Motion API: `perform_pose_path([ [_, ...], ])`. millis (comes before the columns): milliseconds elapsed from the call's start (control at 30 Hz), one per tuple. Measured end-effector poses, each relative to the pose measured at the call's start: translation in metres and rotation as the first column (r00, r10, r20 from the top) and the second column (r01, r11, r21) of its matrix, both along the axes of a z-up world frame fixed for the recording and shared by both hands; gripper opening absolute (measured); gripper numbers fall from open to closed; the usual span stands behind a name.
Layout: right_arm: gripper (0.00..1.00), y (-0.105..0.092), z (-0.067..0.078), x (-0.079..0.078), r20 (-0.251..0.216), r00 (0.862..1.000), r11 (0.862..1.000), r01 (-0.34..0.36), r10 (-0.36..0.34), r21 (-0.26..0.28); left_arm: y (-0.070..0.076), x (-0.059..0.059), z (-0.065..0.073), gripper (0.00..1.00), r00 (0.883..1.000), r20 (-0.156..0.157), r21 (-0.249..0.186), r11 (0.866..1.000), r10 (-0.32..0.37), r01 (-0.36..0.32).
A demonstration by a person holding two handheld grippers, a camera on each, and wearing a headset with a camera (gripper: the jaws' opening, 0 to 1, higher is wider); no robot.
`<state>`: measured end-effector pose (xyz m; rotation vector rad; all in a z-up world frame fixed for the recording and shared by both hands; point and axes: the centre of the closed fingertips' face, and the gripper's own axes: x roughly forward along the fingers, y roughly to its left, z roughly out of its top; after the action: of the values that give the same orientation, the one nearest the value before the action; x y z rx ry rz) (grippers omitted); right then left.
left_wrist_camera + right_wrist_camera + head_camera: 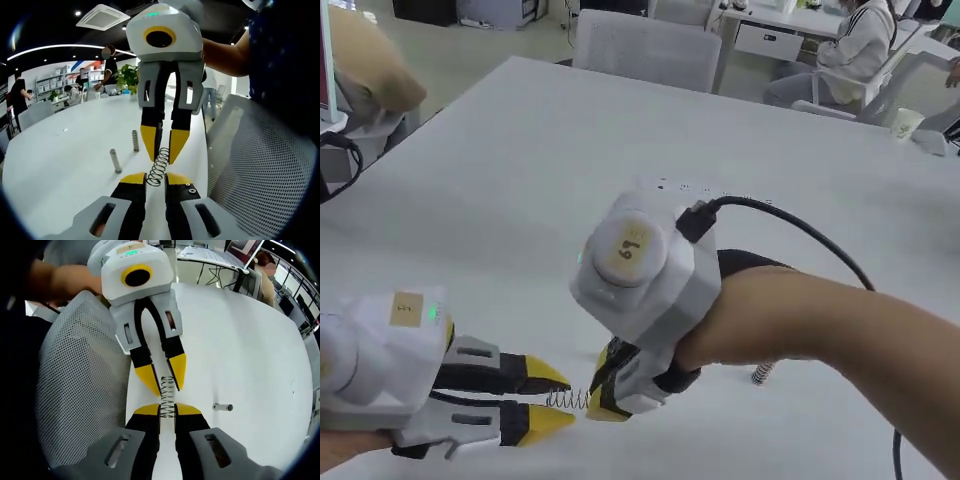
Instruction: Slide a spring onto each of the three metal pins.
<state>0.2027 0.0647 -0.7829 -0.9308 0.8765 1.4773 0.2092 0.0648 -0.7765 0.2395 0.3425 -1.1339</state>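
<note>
**Tongs.** The right tongs (168,410) are pressed in on one end of a loose spring (168,392), which is held clear of the table (520,180). The left tongs (156,179) have their tips drawn close on either side of the spring's other end. The head view shows slivers of gap there, so I cannot tell whether they bite or merely flank it.

**Step in hand, as I judge it.** The spring is being passed or re-gripped between the two tongs and is not yet on a pin. The next move calls for one clean hold near the coil's end with the bore left free, then alignment over a bare pin's tip.

**Pins.**
- In the left gripper view, a bare pin (115,161) stands upright at 10 o'clock from my tongs.
- Near 11 o'clock in that view, a sprung pin (135,140) stands beyond it.
- In the right gripper view, a third pin (222,407) at 3 o'clock seems to lie bare on its side.

**Unclear.**
- In the left gripper view, a dark strip between the right tongs' tips may be shadow or a shaft.
- In the head view my forearm (800,320) covers the table behind it, and a coiled item (761,374) peeps out at its lower edge.
</note>
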Motion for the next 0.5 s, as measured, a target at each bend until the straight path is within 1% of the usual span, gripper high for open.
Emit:
perform_pose_path([
  [133,0.08,-0.0011,0.0004,0.0013,0.005,1.0,1.0,-0.001,0.001,-0.001,-0.0013,0.0007,0.001,0.04,1.0,0.012,0.0,1.0,-0.007,0.007],
  [267,0.08,-0.0024,0.0014,0.0019,-0.001,1.0,1.0,-0.001,0.001,0.01,-0.0022,0.0005,0.002,0.03,1.0,0.009,-0.007,1.0,-0.016,0.016],
  [333,0.08,-0.0034,0.0018,0.0014,-0.006,1.0,1.0,0.001,-0.001,0.018,-0.0028,-0.0001,0.0024,0.03,1.0,0.002,-0.01,1.0,-0.021,0.021],
  [500,0.08,-0.0059,-0.0005,0.0013,-0.019,1.0,1.0,0.008,-0.008,0.024,-0.0054,-0.0014,0.0036,0.03,1.0,-0.006,-0.018,0.999,-0.031,0.031],
])
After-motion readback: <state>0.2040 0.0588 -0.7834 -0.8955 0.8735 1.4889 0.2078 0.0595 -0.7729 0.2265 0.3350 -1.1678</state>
